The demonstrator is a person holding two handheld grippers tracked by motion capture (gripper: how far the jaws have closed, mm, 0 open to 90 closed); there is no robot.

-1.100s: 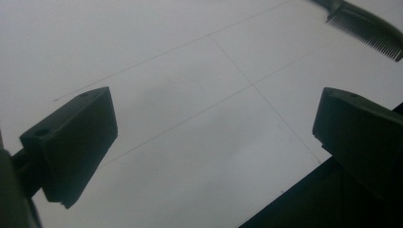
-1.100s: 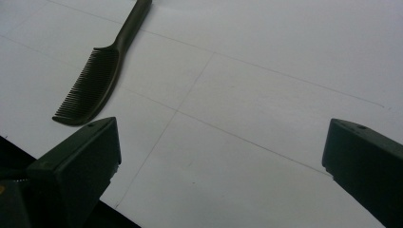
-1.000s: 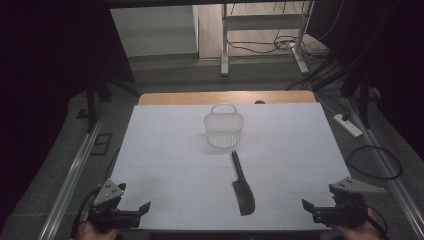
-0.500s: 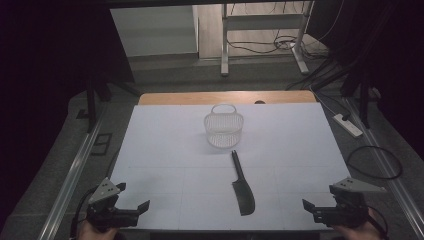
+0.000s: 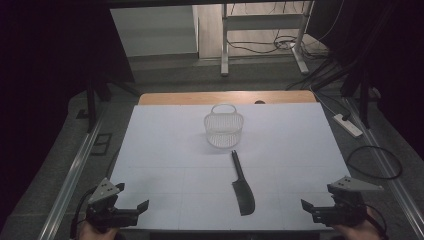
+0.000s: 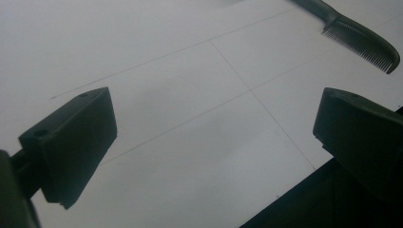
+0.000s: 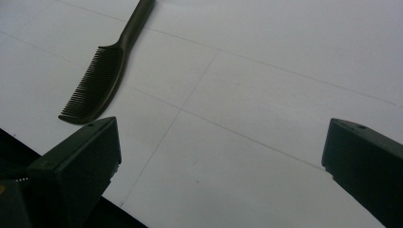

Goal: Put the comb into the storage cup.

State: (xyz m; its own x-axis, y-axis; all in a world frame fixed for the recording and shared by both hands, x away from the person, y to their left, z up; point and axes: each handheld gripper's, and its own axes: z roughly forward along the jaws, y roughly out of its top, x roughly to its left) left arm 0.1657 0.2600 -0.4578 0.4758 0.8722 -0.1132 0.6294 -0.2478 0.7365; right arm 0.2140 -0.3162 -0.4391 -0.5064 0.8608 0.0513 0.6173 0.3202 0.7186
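A black comb [image 5: 242,185] lies flat on the white table sheet [image 5: 165,145], handle pointing away, teeth end near the front edge. Beyond it stands a small white mesh basket [image 5: 224,129] with its handle up. My left gripper [image 5: 131,209] hovers at the front left corner, open, jaws wide with nothing between them; the comb [image 6: 354,33] lies off to its upper right in the left gripper view. At the front right corner my right gripper [image 5: 316,210] is open too and holds nothing. The comb [image 7: 107,71] sits beyond its left jaw in the right gripper view.
A wooden table edge [image 5: 225,97] shows past the sheet. On the floor lie a white power strip [image 5: 349,125], looped cables [image 5: 375,162] at right and a metal frame's legs [image 5: 225,45] at the back. Dark stands flank both sides.
The left gripper has shifted slightly along the front left corner. The right gripper, comb and basket stay where they were.
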